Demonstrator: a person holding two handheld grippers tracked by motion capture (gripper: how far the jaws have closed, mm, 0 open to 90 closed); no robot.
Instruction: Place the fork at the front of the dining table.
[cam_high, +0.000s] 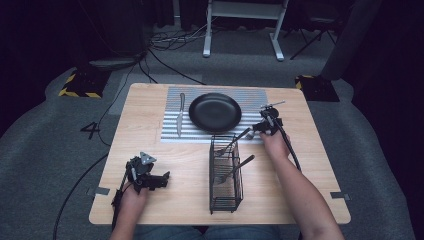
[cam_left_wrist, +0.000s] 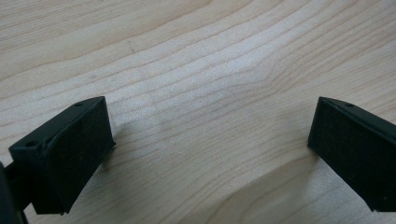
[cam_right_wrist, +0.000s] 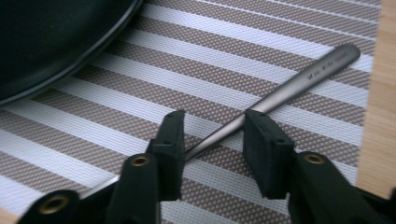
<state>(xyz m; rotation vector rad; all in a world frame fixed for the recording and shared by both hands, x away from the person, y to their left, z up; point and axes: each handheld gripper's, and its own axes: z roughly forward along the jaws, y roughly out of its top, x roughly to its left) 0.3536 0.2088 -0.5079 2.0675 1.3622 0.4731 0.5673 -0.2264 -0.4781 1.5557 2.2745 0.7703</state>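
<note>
Slim brushed-metal handle (cam_right_wrist: 280, 95) crosses ribbed striped placemat (cam_right_wrist: 261, 42) between right gripper (cam_right_wrist: 212, 140) jaws.

light: bright on table (cam_high: 150, 105) | surroundings: dark | shadows: soft | close views: slightly blurred

In the right gripper view, the black plate (cam_right_wrist: 51, 42) is cut off by the top and left edges, and the utensil's (cam_right_wrist: 280, 91) working end is hidden below the right gripper (cam_right_wrist: 212, 147), so its kind is unclear. Whether the jaws touch its handle cannot be told.
</note>
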